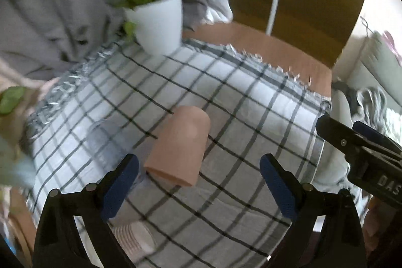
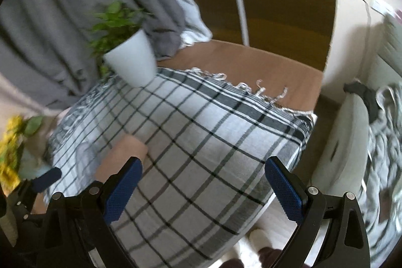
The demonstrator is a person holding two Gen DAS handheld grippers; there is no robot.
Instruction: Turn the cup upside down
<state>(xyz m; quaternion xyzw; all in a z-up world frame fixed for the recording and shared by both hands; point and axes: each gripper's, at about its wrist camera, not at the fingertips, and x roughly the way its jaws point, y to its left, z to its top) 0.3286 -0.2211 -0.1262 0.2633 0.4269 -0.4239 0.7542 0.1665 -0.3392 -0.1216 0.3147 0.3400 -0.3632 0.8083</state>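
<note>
Cup [image 1: 179,146], terracotta-pink, matte: left wrist view shows it on the checked cloth [image 1: 238,102], closed end up and rim down, so it reads as already inverted, leaning slightly in the fisheye. Left gripper [image 1: 199,186]: jaws spread wide, blue pads [image 1: 120,189] on either side, holding nothing; cup sits just ahead of and between the fingertips, nearer the left pad, not touched. Right gripper [image 1: 361,142]: seen at the right edge, black body with a blue pad, off the cloth's side; its opening cannot be judged from this view. White plant pot [image 1: 159,25] with green foliage stands at the far edge of the cloth, well apart from the cup. Brown round table [image 1: 263,42] shows beyond the fringed hem. Grey curtain [image 1: 57,4] hangs behind. Right wrist view: right gripper [image 2: 203,186] open wide, blue pads [image 2: 285,192] apart, nothing between them but cloth [image 2: 213,137]. Cup [image 2: 124,151] at lower left, partly hidden behind the left finger, resting on the cloth. Left gripper [image 2: 46,176] enters at far left, one blue pad visible near the cup. White plant pot [image 2: 132,59] at the cloth's far corner. Table [image 2: 251,62] bare beyond the fringe. Curtain [image 2: 62,16] behind. Yellow blurred object [image 2: 10,155] at left edge, unidentifiable
</note>
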